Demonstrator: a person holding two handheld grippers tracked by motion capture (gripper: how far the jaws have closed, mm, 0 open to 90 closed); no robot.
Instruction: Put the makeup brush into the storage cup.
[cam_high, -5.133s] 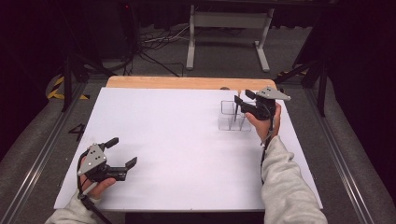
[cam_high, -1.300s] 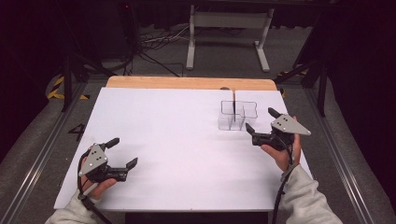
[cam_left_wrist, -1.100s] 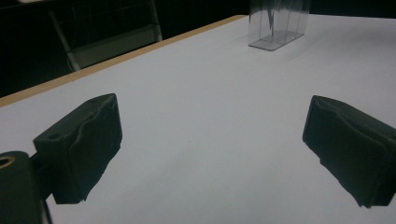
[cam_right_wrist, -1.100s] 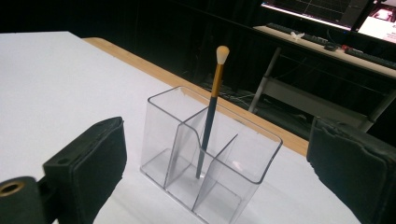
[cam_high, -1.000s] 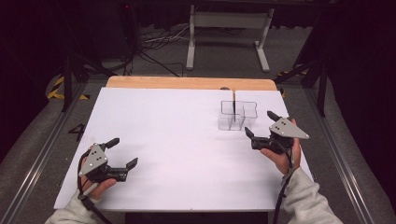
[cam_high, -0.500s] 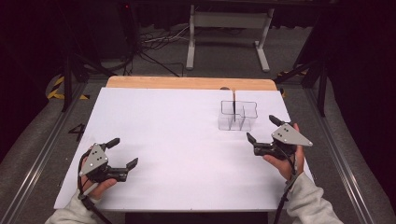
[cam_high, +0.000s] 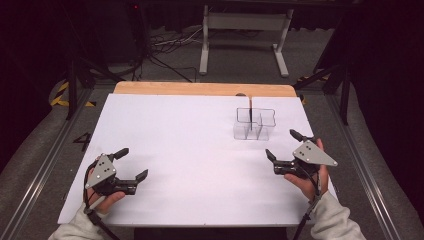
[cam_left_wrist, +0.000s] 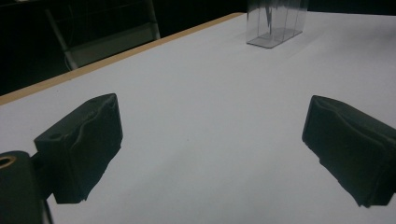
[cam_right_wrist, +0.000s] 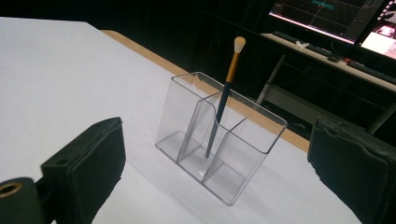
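Observation:
A clear plastic organizer (cam_high: 254, 125) with several compartments stands at the back right of the white table (cam_high: 190, 150). A thin dark brush (cam_high: 250, 111) leans upright in one of its compartments. In the right gripper view the organizer (cam_right_wrist: 187, 126) is straight ahead and the brush (cam_right_wrist: 227, 88) shows a blue handle, a gold band and a pale tip. My right gripper (cam_high: 281, 143) rests open near the table's right edge, short of the organizer, holding nothing. At the front left my left gripper (cam_high: 133, 163) also stands open and empty. From the left gripper view the organizer (cam_left_wrist: 275, 23) is far off.
A light wooden strip (cam_high: 200, 89) runs along the table's far edge. Beyond it on the floor stand a grey metal frame (cam_high: 245, 30) and cables (cam_high: 165, 45). Lit monitors (cam_right_wrist: 336, 18) sit behind the table in the right gripper view.
My right gripper has drawn back from the top of the organizer toward the person and lower on the right side. The brush stands in the organizer. The left gripper has stayed put.

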